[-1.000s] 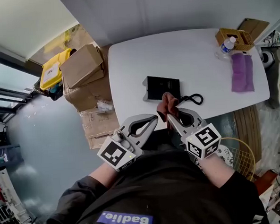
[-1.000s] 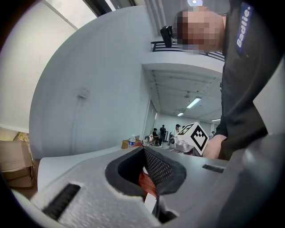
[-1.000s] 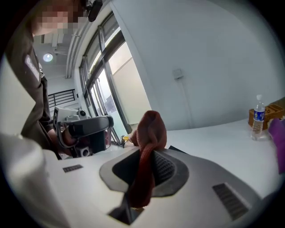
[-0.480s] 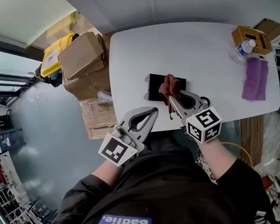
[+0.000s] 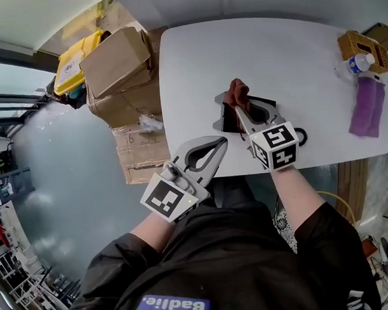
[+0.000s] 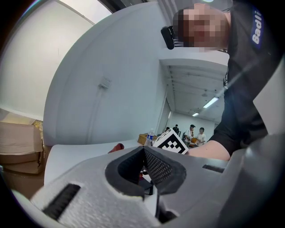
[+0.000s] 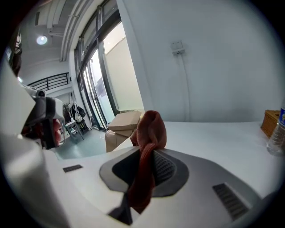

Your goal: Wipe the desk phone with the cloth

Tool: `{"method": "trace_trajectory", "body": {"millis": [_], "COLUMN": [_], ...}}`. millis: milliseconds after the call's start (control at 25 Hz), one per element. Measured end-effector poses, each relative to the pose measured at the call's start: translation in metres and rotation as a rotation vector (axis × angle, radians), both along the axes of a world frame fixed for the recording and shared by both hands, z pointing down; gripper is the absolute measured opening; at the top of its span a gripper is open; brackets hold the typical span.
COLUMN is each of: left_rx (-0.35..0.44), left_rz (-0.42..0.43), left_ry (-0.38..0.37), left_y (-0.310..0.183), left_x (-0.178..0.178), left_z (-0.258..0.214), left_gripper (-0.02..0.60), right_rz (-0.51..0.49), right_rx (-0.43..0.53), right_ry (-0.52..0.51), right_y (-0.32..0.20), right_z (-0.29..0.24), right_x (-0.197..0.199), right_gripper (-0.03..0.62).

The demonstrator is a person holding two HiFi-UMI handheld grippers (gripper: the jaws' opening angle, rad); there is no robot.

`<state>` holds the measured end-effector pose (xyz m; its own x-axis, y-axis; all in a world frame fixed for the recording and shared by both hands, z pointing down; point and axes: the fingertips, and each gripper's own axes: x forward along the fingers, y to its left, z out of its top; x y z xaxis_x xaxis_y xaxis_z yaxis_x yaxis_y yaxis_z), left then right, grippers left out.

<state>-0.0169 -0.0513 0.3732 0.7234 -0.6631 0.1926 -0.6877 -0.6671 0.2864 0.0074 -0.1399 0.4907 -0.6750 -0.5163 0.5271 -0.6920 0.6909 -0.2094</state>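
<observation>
Judging from how things lie, the wipe is under way but unfinished. The bunched rust-red cloth (image 5: pixel 237 91) sits at the 11 o'clock corner of the flat black desk phone (image 5: pixel 229 122), which lies on the white table (image 5: pixel 293 53) near its 6 o'clock edge. Most of the phone's face seems left to cover. The right gripper (image 5: pixel 237 108) reaches forward over the phone, jaws clamped on the cloth. The left gripper (image 5: pixel 221 143) hangs at the phone's 7 o'clock, jaws together and empty.
</observation>
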Motion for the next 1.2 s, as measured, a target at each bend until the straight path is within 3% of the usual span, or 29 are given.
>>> {"method": "trace_trajectory", "body": {"millis": [240,480,1000,1200], "left_rx": [-0.040,-0.056,-0.060,-0.051], "left_rz": [-0.001,0.011,0.072,0.060], "left_ry": [0.003,-0.018,-0.048,-0.049], "left_y": [0.005,0.001,-0.007,-0.007], "left_x": [-0.019,-0.019,0.035,0.047], "left_z": [0.013,0.017,0.032,0.036], "left_gripper": [0.015,0.015,0.015,0.015], "right_rz": [-0.020,-0.008,0.130,0.152], "right_rx": [0.030,0.068,0.010,-0.004], "right_ry": [0.108,0.097,0.126,0.154], "right_y": [-0.005,-0.002,-0.001,0.001], "right_z": [0.026,0.028,0.079,0.092], "right_x": [-0.018,-0.014,0.095,0.126], "right_gripper": [0.069,0.070,0.070,0.070]}}
